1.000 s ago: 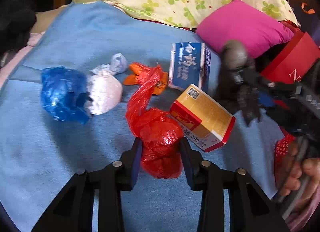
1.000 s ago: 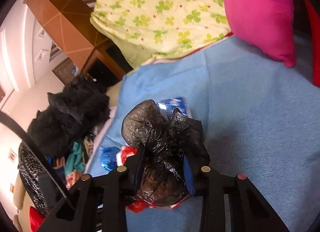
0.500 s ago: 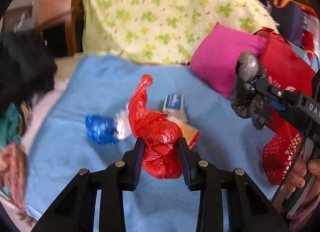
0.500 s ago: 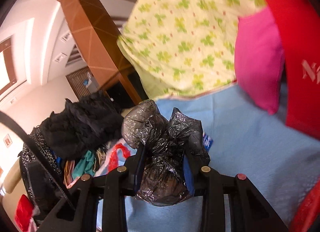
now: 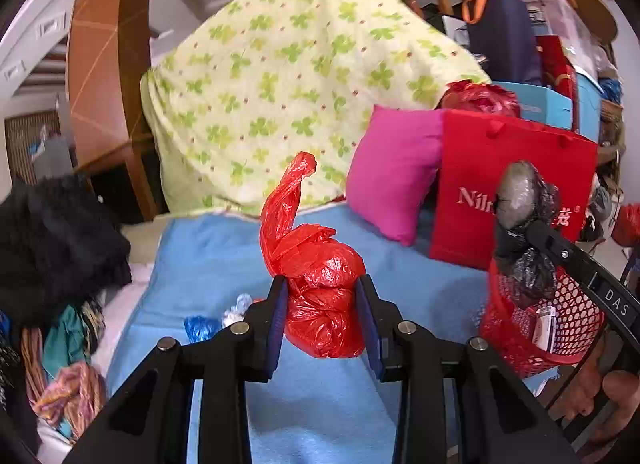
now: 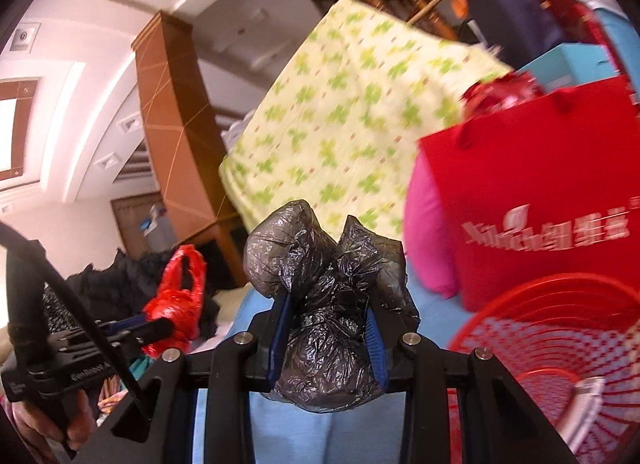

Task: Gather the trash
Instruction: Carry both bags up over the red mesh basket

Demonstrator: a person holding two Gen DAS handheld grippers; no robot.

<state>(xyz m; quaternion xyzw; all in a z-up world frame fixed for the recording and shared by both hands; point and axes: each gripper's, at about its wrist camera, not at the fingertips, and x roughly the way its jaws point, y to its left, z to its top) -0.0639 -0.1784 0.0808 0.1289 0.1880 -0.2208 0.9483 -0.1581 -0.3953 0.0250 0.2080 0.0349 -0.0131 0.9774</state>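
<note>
My left gripper [image 5: 322,316] is shut on a knotted red plastic bag [image 5: 320,276], held high above the blue blanket [image 5: 224,248]. My right gripper [image 6: 327,332] is shut on a crumpled black plastic bag [image 6: 328,304]. In the left wrist view the black bag [image 5: 522,220] hangs at the right, just over the near rim of a red mesh basket [image 5: 560,328] that holds some packaging. The same basket [image 6: 560,340] fills the lower right of the right wrist view. The red bag [image 6: 178,296] also shows at the left there. A blue wad [image 5: 200,328] and a white wad [image 5: 236,306] lie on the blanket.
A pink cushion [image 5: 394,172], a red paper shopping bag [image 5: 516,176] and a green clover-print quilt [image 5: 288,80] stand behind the blanket. Dark clothing [image 5: 52,240] is piled at the left edge. Cluttered shelves and wooden chair backs fill the far right.
Both grippers rose off the blanket and swung right, each carrying its bag. The boxes on the blanket dropped out of sight, and the red basket and shopping bag came into view.
</note>
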